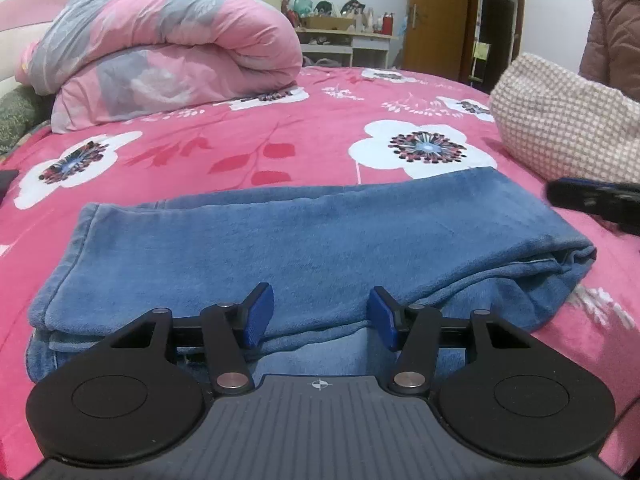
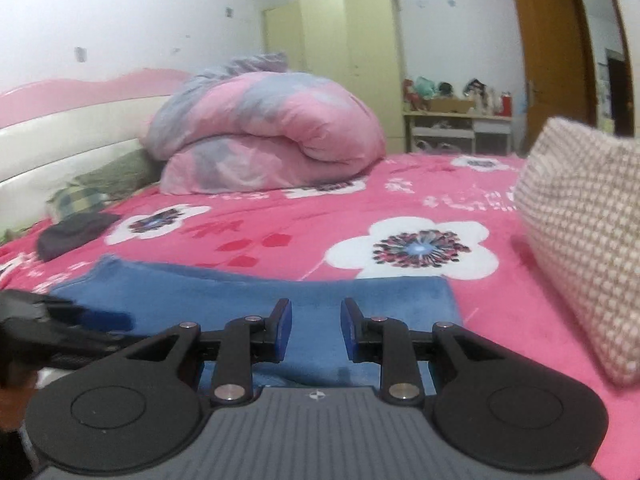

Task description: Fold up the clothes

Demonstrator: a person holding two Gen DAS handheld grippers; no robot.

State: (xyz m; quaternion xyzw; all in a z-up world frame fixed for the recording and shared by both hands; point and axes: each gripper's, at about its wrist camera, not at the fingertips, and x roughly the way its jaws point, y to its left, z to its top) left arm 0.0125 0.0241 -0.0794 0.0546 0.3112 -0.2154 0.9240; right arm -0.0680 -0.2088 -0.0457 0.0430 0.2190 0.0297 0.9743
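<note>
The blue jeans [image 1: 304,248] lie folded lengthwise across the pink floral bedspread [image 1: 312,140], so the step in hand appears to be the next cross fold. The left gripper [image 1: 320,316] hovers at the near edge with jaws spread, nothing between the pads; the right gripper [image 2: 316,330] stands over the right end, jaws narrowly parted and empty. The next move calls for pinching an end through all layers and carrying it over.
</note>
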